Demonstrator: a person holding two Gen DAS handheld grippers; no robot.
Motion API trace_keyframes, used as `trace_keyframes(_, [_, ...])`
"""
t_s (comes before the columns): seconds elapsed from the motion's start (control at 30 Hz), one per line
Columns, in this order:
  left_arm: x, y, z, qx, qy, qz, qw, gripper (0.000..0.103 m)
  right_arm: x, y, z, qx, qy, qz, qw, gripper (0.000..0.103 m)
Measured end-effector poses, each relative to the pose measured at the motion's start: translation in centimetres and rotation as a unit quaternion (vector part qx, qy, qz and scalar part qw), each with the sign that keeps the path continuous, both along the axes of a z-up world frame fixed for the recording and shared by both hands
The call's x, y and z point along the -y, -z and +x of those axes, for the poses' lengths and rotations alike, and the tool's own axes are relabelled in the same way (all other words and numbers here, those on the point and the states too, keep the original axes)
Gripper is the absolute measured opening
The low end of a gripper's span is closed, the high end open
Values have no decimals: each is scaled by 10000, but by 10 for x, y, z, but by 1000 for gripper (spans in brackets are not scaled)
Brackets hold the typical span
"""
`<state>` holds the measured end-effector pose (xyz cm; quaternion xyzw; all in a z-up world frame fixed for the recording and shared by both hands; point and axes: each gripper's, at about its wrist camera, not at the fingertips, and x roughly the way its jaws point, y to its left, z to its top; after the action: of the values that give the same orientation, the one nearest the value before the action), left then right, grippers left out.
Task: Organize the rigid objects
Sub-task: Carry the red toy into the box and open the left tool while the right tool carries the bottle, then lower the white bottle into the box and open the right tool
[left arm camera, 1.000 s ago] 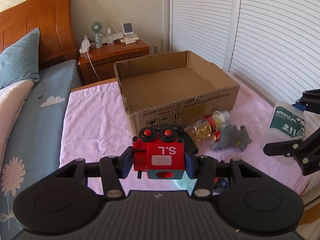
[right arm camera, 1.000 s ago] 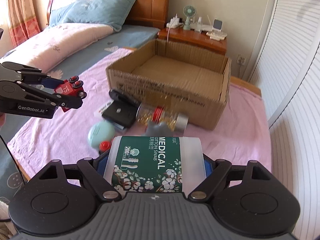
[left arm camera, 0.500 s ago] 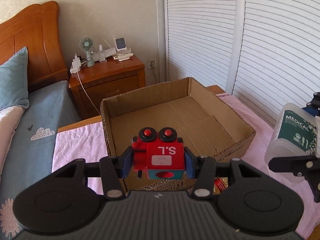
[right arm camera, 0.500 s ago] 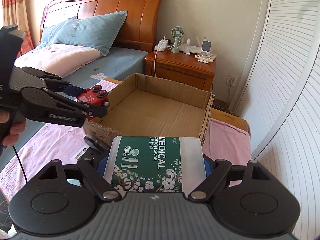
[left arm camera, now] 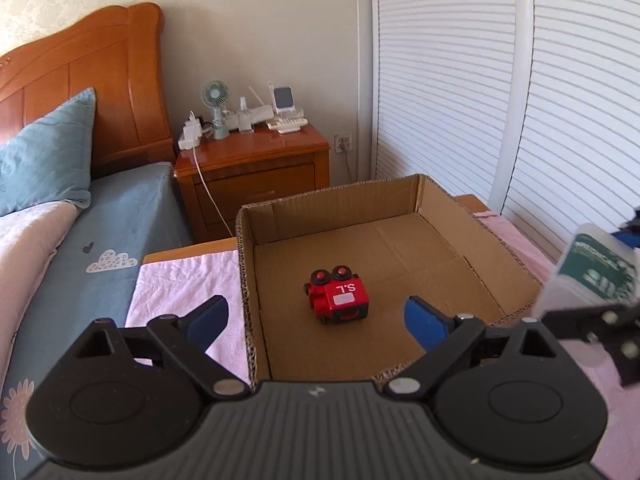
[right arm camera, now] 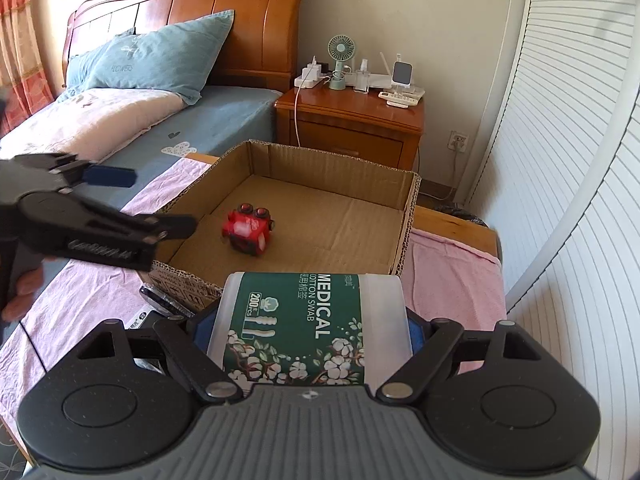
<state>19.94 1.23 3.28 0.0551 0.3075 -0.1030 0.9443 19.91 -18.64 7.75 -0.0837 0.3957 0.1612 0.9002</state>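
A red toy car (left arm camera: 339,296) marked "S.L" lies inside the open cardboard box (left arm camera: 400,200), near its front left; it also shows in the right wrist view (right arm camera: 249,231), blurred. My left gripper (left arm camera: 316,318) is open and empty above the box's near edge. My right gripper (right arm camera: 308,324) is shut on a white medical cotton swab box (right arm camera: 308,332) with a green label, held above the box's near wall (right arm camera: 180,280). The swab box also shows in the left wrist view (left arm camera: 592,276), at the right.
The box stands on a pink cloth (left arm camera: 176,284) over a table beside a bed (left arm camera: 100,232). A wooden nightstand (left arm camera: 256,168) with a fan and chargers stands behind. White louvred doors (left arm camera: 520,100) run along the right. A dark flat object (right arm camera: 166,300) lies by the box's front.
My left gripper opened and let go of the red toy car, which now lies in the box. Both grippers rose and moved forward over the box. The right still holds the swab box.
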Motion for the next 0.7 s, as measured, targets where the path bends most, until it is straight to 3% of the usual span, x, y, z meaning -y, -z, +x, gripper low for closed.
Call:
trace_keyframes(0.1, [1, -4, -22, 104, -12, 25, 9999, 100, 0, -1, 8, -19, -3, 49, 10000, 87])
trace_keyframes(0.4, [1, -5, -63, -85, -258, 134, 9995, 100, -8, 2, 56, -92, 128, 137, 9998, 87])
trace_keyframes(0.7, [-10, -11, -80, -191, -440, 103, 9988, 100, -21, 19, 123, -374, 330, 119, 9987, 87])
